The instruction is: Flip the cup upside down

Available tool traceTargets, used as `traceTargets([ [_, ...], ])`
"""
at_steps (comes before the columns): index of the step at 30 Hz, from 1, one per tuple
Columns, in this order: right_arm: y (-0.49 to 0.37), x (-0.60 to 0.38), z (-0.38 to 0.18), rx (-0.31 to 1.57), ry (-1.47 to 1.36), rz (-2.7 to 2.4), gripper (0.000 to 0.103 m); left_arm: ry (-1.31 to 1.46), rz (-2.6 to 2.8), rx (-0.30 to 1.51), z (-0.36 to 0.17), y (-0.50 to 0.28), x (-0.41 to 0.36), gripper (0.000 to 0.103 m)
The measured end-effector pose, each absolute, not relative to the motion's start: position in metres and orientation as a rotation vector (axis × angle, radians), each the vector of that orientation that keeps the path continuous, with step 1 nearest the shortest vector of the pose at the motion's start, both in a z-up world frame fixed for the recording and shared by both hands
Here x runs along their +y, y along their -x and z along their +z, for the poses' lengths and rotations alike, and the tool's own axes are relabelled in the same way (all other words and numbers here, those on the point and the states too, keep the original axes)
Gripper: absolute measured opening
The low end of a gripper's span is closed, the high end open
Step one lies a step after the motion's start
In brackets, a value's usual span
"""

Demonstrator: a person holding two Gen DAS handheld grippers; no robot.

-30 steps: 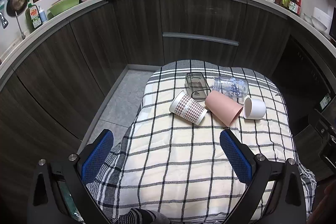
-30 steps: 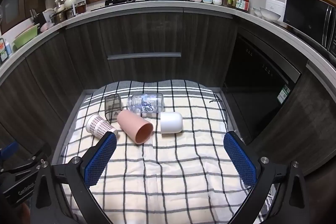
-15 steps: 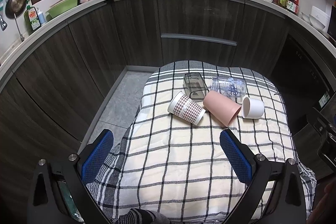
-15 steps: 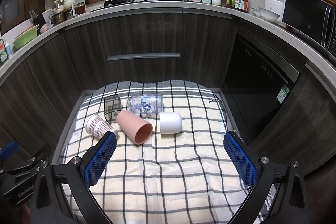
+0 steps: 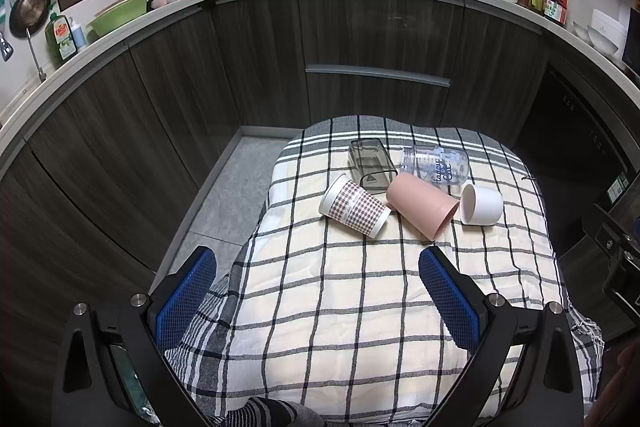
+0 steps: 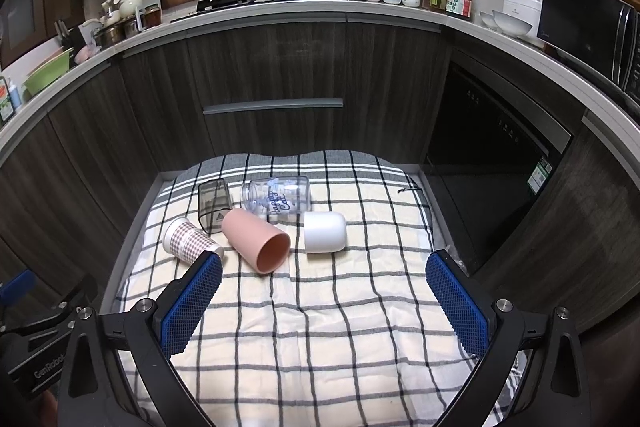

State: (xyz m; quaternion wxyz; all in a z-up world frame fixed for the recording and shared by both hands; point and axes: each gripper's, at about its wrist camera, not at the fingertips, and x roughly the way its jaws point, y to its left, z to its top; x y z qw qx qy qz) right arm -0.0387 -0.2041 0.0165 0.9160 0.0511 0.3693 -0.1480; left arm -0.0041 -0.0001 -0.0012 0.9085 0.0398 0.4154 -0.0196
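Observation:
Several cups lie on their sides on a checked cloth (image 5: 360, 299) (image 6: 320, 327): a houndstooth paper cup (image 5: 355, 205) (image 6: 188, 241), a pink cup (image 5: 422, 205) (image 6: 256, 241), a white cup (image 5: 481, 205) (image 6: 325, 231), a clear printed glass (image 5: 438, 165) (image 6: 278, 199) and a smoky square tumbler (image 5: 370, 163) (image 6: 214, 203). My left gripper (image 5: 318, 281) is open and empty, short of the cups. My right gripper (image 6: 324, 289) is open and empty, also short of them.
Dark kitchen cabinets (image 5: 376, 39) curve behind the cloth, with a cluttered counter (image 6: 280, 7) above. A dishwasher front (image 6: 492, 155) stands to the right. Grey floor (image 5: 236, 187) shows left of the cloth. The left gripper's body (image 6: 36, 339) shows at the lower left of the right wrist view.
The left wrist view has shifted slightly, with the cups now a little lower and left in it. The right gripper has barely moved. Both stay open.

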Motion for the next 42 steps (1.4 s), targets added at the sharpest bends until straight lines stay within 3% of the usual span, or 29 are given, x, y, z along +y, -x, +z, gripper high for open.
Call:
traceTargets([
  [42, 0.009, -0.186, -0.010, 0.805, -0.020, -0.216, 0.102, -0.039, 0.075, 0.857, -0.023, 0.003, 0.016, 0.103],
])
